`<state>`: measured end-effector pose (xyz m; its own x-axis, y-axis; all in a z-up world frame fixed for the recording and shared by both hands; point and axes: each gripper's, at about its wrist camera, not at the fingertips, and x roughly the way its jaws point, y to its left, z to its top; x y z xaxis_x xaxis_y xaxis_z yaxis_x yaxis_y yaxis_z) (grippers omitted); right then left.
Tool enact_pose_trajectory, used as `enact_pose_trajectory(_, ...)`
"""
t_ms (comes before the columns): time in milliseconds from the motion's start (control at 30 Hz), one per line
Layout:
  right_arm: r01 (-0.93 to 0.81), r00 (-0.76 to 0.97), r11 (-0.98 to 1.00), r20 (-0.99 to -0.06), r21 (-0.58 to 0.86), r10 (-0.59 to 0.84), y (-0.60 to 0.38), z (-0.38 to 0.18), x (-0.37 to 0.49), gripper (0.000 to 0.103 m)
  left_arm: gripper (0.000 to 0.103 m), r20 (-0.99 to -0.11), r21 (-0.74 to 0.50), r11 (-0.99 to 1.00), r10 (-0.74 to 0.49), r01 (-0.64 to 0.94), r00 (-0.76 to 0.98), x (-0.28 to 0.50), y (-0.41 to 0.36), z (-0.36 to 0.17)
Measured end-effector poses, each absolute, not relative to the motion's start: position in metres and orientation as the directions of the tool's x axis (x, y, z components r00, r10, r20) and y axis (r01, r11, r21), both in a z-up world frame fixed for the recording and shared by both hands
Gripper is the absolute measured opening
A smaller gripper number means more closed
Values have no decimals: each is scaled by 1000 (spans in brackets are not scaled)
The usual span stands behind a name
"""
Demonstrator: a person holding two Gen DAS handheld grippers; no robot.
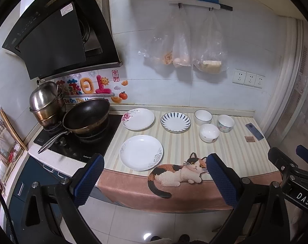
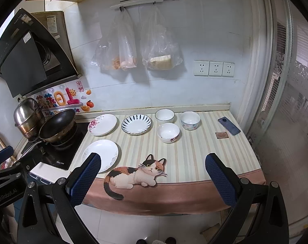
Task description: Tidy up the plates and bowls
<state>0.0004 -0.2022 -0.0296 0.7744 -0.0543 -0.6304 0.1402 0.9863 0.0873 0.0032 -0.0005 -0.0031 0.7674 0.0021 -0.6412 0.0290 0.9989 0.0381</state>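
Three round white ceramic plates [image 1: 141, 152] and three small bowls [image 2: 168, 132] sat apart on the striped countertop | left gripper [image 1: 155, 180], right gripper [image 2: 152, 180] gaped empty | likely fragile, slippery; grip rims.

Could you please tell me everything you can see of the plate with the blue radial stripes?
The blue-striped plate is round and shallow, apparently glazed ceramic, with a white centre and dark blue strokes fanning around its rim. It lies flat, upright and empty on the striped cloth in the back row, between the pink-flowered plate and the dark-rimmed white bowl. It touches neither.
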Motion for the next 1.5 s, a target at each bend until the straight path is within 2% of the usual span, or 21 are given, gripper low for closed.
enact_pose_trajectory(1500,136,765,987,-642,91,-46,-198,-35,12,103,103,-644,32,999,-1,28,765,6,9,-2)
